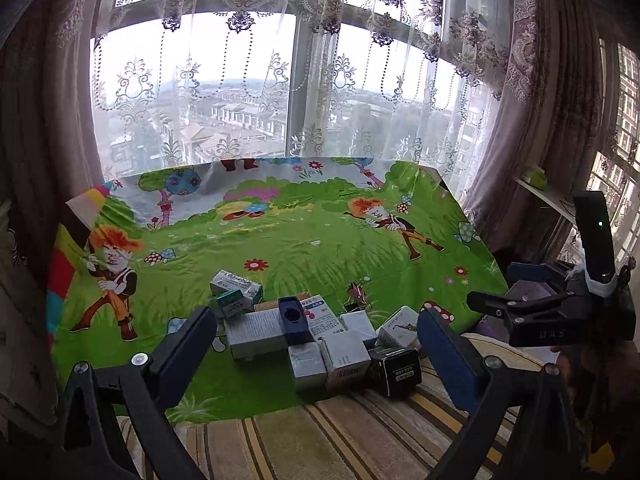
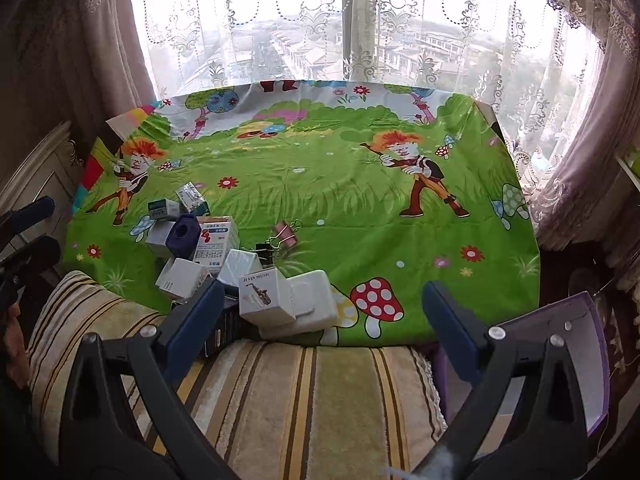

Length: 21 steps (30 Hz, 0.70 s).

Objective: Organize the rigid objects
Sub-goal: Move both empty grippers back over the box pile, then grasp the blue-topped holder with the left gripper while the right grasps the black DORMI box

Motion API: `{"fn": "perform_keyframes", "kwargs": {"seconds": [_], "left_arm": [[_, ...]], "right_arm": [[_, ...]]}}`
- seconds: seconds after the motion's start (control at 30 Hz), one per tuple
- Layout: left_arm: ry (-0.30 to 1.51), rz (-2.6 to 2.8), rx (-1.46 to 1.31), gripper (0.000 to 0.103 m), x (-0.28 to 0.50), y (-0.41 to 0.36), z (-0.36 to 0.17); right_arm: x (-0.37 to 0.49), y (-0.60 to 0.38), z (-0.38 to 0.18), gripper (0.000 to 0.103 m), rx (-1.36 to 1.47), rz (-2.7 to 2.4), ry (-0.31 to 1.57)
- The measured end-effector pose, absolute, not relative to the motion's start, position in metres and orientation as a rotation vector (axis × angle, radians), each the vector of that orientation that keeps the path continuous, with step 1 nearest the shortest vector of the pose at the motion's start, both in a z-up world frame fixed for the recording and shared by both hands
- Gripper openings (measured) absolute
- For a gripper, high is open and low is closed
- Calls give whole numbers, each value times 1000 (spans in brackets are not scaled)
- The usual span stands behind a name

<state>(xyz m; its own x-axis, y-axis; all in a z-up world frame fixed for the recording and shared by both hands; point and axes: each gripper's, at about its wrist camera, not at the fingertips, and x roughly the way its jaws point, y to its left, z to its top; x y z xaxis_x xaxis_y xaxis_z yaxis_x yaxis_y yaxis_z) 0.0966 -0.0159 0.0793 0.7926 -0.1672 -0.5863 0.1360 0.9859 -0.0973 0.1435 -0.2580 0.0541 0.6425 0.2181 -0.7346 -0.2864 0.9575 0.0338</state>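
Note:
A pile of small cartons lies at the near edge of the green cartoon tablecloth [image 1: 304, 240]. It includes a white saxophone box [image 2: 264, 298], a black box [image 1: 394, 372], a dark blue box [image 1: 294, 320], teal-and-white boxes [image 1: 236, 292] and binder clips [image 2: 280, 240]. My left gripper [image 1: 316, 346] is open and empty, just short of the pile. My right gripper [image 2: 322, 328] is open and empty, above the striped cushion; its left finger [image 2: 196, 320] is beside the saxophone box. The right gripper also shows in the left wrist view [image 1: 500, 292].
A striped cushion [image 2: 312, 400] lies in front of the table. A purple open box [image 2: 568, 352] stands at the right of the cushion. Lace curtains and a window [image 1: 280, 80] stand behind the table. A shelf [image 1: 548, 196] is at the right.

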Motion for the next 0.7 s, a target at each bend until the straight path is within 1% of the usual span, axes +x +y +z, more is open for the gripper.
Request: {"fn": "perform_keyframes", "kwargs": {"seconds": [0.2,0.33,0.43,0.7], "left_arm": [[639,-54,-134,101,112,37,89],[654,-26,-211,101,123,58,87],[676,5,-255,101,130,66,77],[756,15,-305,101,139,71,44]], "right_arm": [[155,-250,49,100,-85,309,854],[162,-246,45,100,-48,326,886],[159,-235,43,100,-41,357,907],[135,-179,34,100,-178,449,942]]}}
